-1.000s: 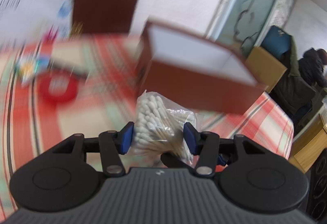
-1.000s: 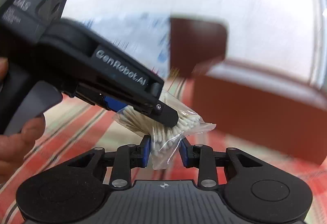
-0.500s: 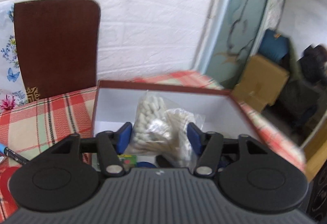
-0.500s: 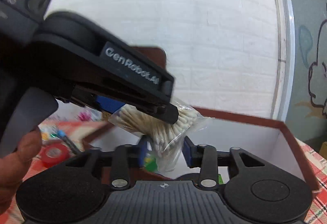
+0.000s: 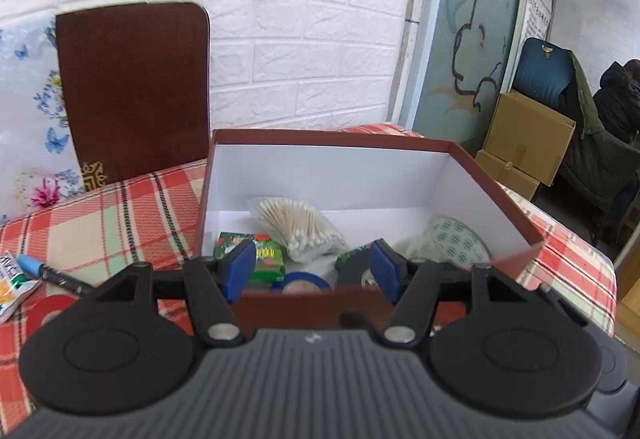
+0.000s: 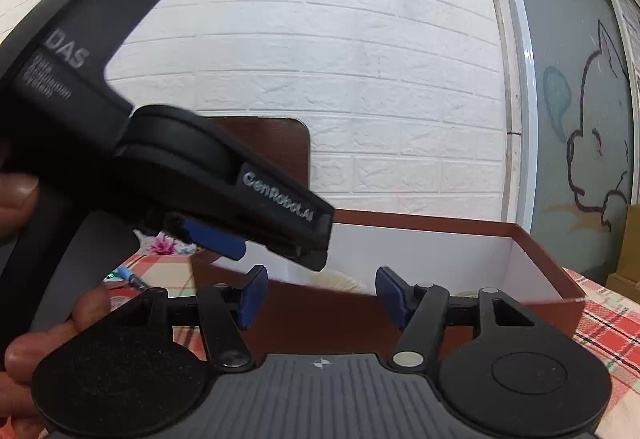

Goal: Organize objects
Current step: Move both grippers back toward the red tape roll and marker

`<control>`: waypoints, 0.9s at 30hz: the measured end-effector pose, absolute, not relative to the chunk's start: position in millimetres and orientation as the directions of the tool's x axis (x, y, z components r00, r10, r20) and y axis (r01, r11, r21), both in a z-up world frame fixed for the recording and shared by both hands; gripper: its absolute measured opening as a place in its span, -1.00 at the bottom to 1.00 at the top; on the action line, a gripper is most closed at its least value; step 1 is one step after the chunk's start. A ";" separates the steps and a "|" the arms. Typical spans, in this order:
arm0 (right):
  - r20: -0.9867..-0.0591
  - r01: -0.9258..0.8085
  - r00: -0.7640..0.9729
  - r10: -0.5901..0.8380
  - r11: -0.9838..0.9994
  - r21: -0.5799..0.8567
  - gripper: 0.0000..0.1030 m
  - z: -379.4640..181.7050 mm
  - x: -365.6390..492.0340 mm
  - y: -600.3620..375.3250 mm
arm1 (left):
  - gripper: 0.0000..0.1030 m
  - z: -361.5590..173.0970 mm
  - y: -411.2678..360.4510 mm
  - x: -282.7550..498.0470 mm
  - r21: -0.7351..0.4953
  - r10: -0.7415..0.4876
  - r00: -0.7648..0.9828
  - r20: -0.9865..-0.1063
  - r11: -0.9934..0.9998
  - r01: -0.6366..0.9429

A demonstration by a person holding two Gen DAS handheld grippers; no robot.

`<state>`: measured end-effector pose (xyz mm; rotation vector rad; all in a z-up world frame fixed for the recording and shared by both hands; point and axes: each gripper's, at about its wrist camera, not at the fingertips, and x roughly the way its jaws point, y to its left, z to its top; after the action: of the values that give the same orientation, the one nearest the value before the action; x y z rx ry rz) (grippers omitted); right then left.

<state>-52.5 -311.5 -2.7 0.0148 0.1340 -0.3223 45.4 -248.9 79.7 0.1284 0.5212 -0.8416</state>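
Both tongs are spread with nothing between their blue pads — the left gripper [image 5: 312,271] hangs over the near wall of the box [image 5: 332,137], the right gripper [image 6: 320,297] just beside it. The swab bag [image 5: 296,227] lies inside the box on its white floor, next to a green packet [image 5: 256,253] and a tape roll [image 5: 456,241]. A pen [image 5: 48,273] lies on the plaid cloth [image 5: 120,215] left of the box.

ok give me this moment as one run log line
left claw: open, empty | right claw: open, empty | cotton swab bag: in box | marker: on tablecloth
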 end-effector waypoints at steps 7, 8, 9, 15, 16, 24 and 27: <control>-0.308 0.260 0.923 -0.230 0.963 0.062 0.17 -21.5 -60.6 -298.6 | 0.36 71.5 -219.8 30.7 -0.090 -0.628 0.584 -0.514 0.716 0.692; -0.341 0.252 0.916 -0.212 0.964 0.079 0.17 -24.2 -57.9 -299.1 | 0.36 67.8 -214.1 30.3 -0.088 -0.613 0.591 -0.525 0.729 0.678; -0.370 0.246 0.908 -0.196 0.965 0.091 0.17 -26.7 -55.0 -299.4 | 0.37 63.6 -208.2 30.6 -0.085 -0.595 0.598 -0.537 0.743 0.664; -0.490 0.188 0.861 -0.137 0.981 0.056 0.17 -34.6 -56.8 -258.2 | 0.37 24.4 -162.0 51.8 -0.069 -0.436 0.631 -0.642 0.852 0.519; -0.506 0.170 0.854 -0.121 0.984 0.052 0.17 -36.0 -53.7 -253.2 | 0.37 18.0 -152.2 56.0 -0.056 -0.405 0.640 -0.652 0.868 0.493; -0.563 -0.041 0.826 0.013 0.998 -0.038 0.37 -39.6 -17.9 -205.9 | 0.85 -19.8 -40.6 91.2 0.023 -0.201 0.769 -0.607 0.963 0.270; -0.562 -0.050 0.827 0.023 0.998 -0.033 0.40 -39.9 22.1 -200.8 | 0.84 -19.9 -4.5 101.8 -0.133 -0.249 0.782 -0.571 0.968 0.211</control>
<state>22.1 -200.8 -39.9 -0.0473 0.5965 0.0391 101.8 -4.5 -19.9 -0.0633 0.6252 -0.2484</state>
